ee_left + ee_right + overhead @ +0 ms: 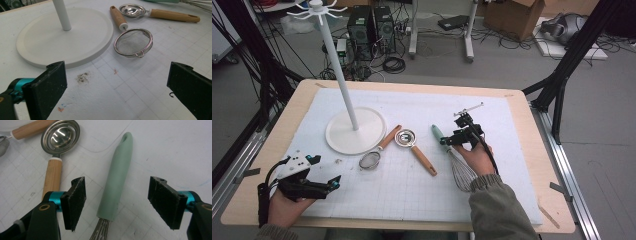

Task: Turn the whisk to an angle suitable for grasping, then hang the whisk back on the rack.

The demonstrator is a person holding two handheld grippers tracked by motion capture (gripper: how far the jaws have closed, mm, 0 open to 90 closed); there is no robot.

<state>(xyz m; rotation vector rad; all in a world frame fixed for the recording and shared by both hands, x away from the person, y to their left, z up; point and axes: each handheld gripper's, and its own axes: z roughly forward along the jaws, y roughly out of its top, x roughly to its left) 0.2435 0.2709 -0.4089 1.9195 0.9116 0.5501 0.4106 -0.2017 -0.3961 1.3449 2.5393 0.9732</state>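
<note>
Right gripper (117, 202): jaws spread, straddling whisk (117, 177) handle, untouched. Left gripper (115, 87): jaws spread, empty, near mat's (492, 105) front-left corner.

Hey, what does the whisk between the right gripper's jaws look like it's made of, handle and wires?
The whisk handle looks like matte mint-green silicone or soft plastic: smooth, no glare, with a moulded hanging hole at its tip. The wires appear to be bare steel, thin, grey and shiny where they leave the handle. The right gripper straddles the handle, jaws open.
</note>
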